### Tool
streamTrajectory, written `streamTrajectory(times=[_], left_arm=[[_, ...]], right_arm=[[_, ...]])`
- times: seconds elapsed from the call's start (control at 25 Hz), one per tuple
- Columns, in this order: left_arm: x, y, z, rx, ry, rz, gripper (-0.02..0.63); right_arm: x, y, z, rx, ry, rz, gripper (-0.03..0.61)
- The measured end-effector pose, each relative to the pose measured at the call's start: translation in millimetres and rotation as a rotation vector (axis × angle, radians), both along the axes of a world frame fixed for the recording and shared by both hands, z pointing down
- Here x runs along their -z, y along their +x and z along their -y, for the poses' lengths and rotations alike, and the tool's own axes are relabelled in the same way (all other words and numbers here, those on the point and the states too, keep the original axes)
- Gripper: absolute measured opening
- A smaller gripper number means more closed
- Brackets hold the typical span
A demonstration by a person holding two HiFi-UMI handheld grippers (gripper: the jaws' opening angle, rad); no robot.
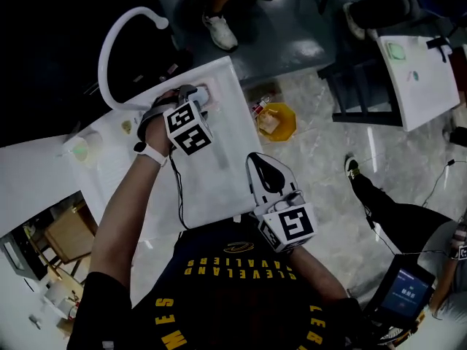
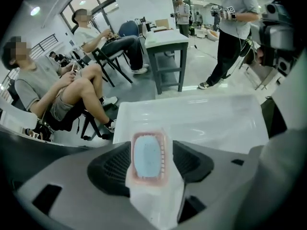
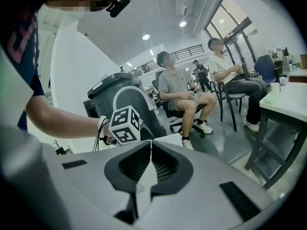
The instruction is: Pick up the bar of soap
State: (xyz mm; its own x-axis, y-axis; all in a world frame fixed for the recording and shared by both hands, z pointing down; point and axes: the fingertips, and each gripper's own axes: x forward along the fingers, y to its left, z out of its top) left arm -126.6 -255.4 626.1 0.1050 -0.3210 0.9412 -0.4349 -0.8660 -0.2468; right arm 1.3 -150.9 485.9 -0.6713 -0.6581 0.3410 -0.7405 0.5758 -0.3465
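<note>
Observed: the left gripper (image 2: 151, 143) is held out over the far end of a white washbasin (image 2: 206, 121), at about 11 o'clock from the middle of the head view. Its jaws stand wide apart. Between them sits the bar of soap (image 2: 146, 158), pale blue and oval, lying in a soap dish (image 2: 148, 179) with a pinkish rim. The dark pads flank the dish at 9 and 3 o'clock. They do not appear to press on it, though the wide-angle left gripper view leaves it uncertain whether the dish edges brush them. The soap is not clamped. The right gripper (image 3: 149, 145) is drawn back near the person's chest, at about 5 o'clock from the left one in the head view. Its jaws are closed tip to tip with nothing between them. A curved white faucet (image 1: 117, 42) rises beside the basin at 10 o'clock from the left gripper. A yellow container (image 1: 276, 121) stands on the tiled floor (image 1: 328, 195) just past the basin's edge, at 3 o'clock from the left gripper. Beyond the basin, in the left gripper view, two seated persons (image 2: 62, 87) occupy chairs at 10 o'clock. A small table (image 2: 165, 40) stands at 12 o'clock and a standing person (image 2: 235, 28) at 1 o'clock.
</note>
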Motion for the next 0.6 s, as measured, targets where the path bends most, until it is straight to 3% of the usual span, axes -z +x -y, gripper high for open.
streamTrajectory(times=[0.32, 0.6], left_arm=[[-22, -25, 7, -0.056, -0.092, 0.16, 0.282], [-32, -29, 11, 0.006, -0.11, 0.127, 0.284]], right_arm=[[6, 6, 4, -0.049, -0.008, 0.012, 0.021], [-4, 22, -2, -0.081, -0.044, 0.0, 0.021]])
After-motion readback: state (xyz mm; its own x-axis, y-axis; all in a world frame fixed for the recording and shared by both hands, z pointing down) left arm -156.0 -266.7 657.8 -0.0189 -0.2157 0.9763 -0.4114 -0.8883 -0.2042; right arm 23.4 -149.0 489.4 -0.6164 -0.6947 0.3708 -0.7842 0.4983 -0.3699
